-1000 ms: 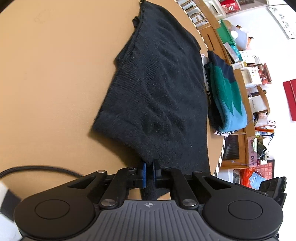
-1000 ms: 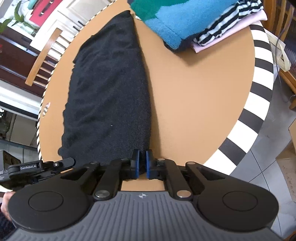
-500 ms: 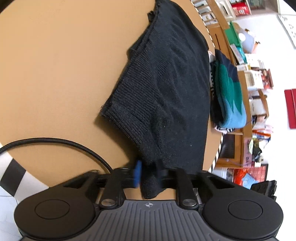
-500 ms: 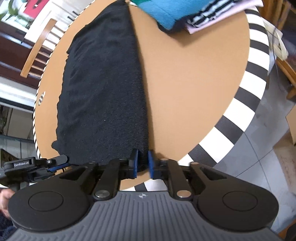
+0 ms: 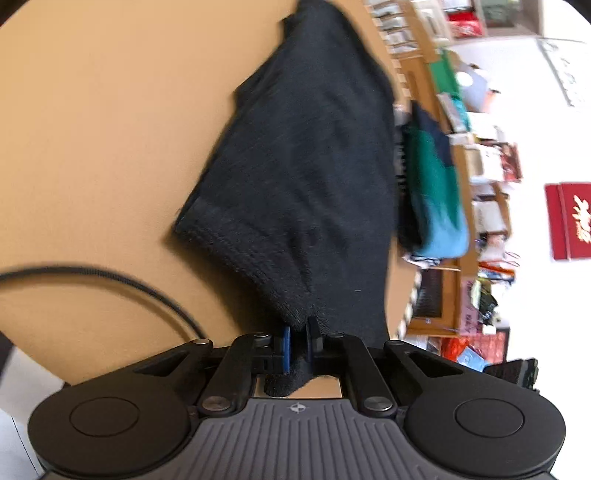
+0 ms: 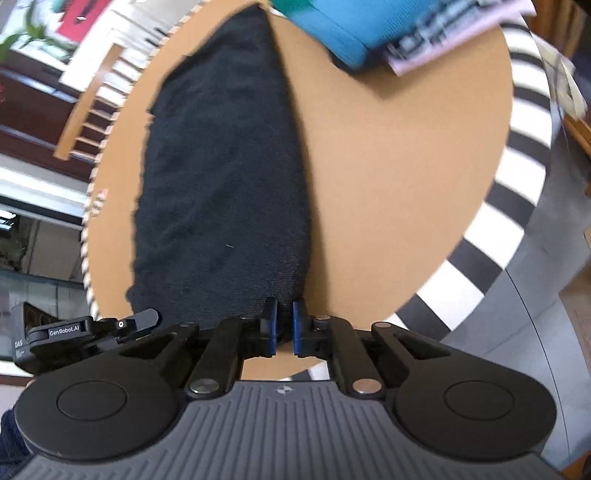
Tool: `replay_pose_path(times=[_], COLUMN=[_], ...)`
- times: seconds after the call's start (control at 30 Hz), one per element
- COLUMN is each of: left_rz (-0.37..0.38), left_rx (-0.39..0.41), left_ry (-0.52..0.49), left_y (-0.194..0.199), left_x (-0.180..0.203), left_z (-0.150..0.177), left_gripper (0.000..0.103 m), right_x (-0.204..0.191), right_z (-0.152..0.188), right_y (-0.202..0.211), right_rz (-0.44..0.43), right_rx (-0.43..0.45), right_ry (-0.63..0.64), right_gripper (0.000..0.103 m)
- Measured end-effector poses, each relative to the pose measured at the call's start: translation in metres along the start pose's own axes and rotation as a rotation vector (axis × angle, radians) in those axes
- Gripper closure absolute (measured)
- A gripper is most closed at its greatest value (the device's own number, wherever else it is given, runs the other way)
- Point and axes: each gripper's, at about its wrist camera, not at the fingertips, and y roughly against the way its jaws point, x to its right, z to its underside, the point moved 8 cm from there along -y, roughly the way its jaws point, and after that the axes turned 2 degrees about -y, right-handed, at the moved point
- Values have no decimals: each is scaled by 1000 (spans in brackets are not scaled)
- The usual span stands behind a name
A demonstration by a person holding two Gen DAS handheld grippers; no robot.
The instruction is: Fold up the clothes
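A black knit garment (image 5: 306,177) lies lengthwise on the round tan table (image 5: 92,129), its near end lifted off the surface. My left gripper (image 5: 298,341) is shut on one near corner of the hem, with a tuft of knit poking out behind the blue pads. In the right wrist view the same black garment (image 6: 221,184) stretches away from me, and my right gripper (image 6: 284,325) is shut on its other near corner. The left gripper (image 6: 92,328) shows at the lower left there.
A stack of folded clothes (image 6: 373,29) with a teal-and-blue piece on top sits at the table's far side, also seen as folded clothes (image 5: 436,192). A black cable (image 5: 110,277) curves over the near table edge. The black-and-white striped rim (image 6: 498,229) borders the table; cluttered shelves (image 5: 480,155) stand beyond.
Both grippers have pulled back and lifted, drawing the garment's near end up off the table. The hem now hangs taut from the two grippers.
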Motion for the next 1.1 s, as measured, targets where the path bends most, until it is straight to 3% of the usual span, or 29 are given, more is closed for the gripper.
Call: replay_pose_path(times=[0.2, 0.4, 0.5, 0.67, 0.8, 1.0, 1.1], left_rz=[3, 6, 2, -10, -56, -135, -191], left_rx=[-35, -58, -32, 26, 67, 125, 131], left_ry=[-48, 4, -20, -147, -133, -92, -31], left_y=[31, 44, 43, 43, 13, -37, -68], left_x=[21, 27, 43, 95, 104, 110, 88], left_z=[5, 4, -26, -98, -165, -265, -295], left_gripper=[97, 97, 97, 97, 96, 96, 96], right_x=[-34, -42, -56, -91, -105, -103, -81], right_z=[14, 3, -31, -114, -190, -290, -326], right_y=[23, 37, 38, 43, 37, -31, -75], right_rz=[-37, -83, -98, -97, -90, -2, 62], right_rx=[-62, -53, -4, 91, 148, 137, 115], right_ry=[133, 62, 77, 197, 209, 176, 86], right_gripper=[97, 96, 96, 96, 96, 96, 96])
